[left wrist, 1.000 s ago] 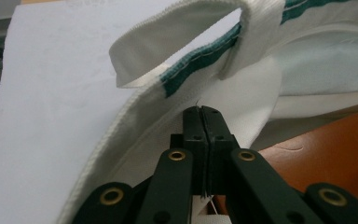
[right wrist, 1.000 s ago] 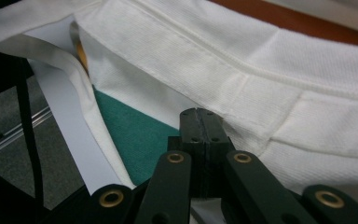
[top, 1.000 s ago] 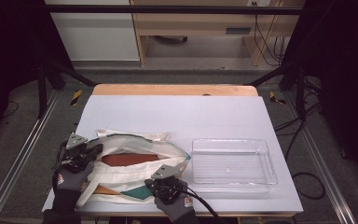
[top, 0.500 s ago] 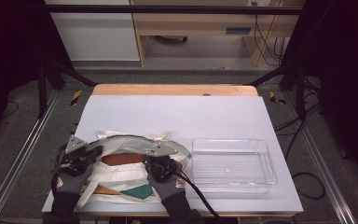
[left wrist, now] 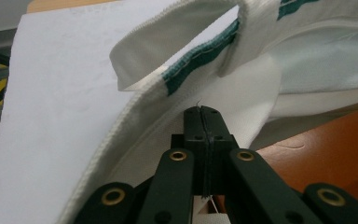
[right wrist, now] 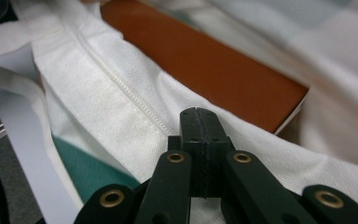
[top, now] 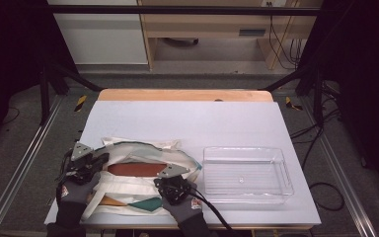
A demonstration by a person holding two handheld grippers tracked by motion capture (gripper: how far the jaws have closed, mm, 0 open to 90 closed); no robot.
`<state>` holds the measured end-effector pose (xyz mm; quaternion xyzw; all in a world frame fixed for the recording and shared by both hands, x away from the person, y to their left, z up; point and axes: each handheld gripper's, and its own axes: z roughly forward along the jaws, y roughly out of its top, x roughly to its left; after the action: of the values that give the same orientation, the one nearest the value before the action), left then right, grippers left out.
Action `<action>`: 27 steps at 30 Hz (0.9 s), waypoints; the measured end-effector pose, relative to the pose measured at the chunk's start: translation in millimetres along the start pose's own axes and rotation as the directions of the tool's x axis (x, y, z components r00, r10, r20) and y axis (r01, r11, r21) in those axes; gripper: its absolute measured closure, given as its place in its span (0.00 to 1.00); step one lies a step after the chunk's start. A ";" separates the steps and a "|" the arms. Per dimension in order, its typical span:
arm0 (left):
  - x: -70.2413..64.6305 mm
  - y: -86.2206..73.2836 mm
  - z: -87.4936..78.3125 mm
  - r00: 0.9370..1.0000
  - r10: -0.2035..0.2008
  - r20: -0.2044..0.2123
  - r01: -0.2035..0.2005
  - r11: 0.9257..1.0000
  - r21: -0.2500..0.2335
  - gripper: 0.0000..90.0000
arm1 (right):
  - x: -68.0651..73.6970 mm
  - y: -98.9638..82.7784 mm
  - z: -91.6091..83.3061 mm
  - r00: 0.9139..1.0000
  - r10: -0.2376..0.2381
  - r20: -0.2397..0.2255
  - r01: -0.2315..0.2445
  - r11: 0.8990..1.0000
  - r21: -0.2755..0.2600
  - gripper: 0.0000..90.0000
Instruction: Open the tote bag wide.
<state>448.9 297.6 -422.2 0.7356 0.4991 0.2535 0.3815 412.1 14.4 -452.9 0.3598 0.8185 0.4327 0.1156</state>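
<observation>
Tote bag point(top: 138, 185) of white cloth with green trim lies at the near left of the counter point(top: 187, 118), its mouth held apart by my two tongs. Nearest me, the right tongs point(top: 173, 183) pinch the bag's near lip, jaws pressed flat together on the cloth, as the right gripper view shows point(right wrist: 198, 122). The left tongs point(top: 86, 165) sit at the bag's left end, jaws likewise shut on the rim fabric point(left wrist: 204, 122). Between the two grips lies a brown book point(top: 137, 169), or a box like one, inside the opening, its long axis running left to right across the counter, just beyond the right tongs and beside the left ones. I judge the right hand is nearer to it. Farther right, apart from the bag, stands a clear plastic tray point(top: 281, 168).
</observation>
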 end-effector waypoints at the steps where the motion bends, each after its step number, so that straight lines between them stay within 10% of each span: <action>1: -0.3 0.0 0.7 1.000 -0.002 -0.003 0.002 1.000 -0.001 1.00 | 0.0 -4.2 0.2 1.000 0.000 -0.001 0.000 1.000 0.001 1.00; 18: 10.6 -4.9 23.3 0.998 -0.037 -0.052 0.041 0.997 0.068 0.99 | 4.7 -37.3 6.3 1.000 0.004 -0.001 -0.004 1.000 0.022 1.00; 27: -3.4 -1.0 -14.9 1.000 -0.004 -0.014 0.003 0.999 -0.034 0.94 | 5.0 -34.0 -6.5 1.000 0.015 -0.025 -0.017 0.998 -0.054 1.00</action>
<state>435.8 299.2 -414.2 0.7263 0.4987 0.2664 0.3909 388.6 1.3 -475.4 0.3577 0.8049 0.4602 0.1117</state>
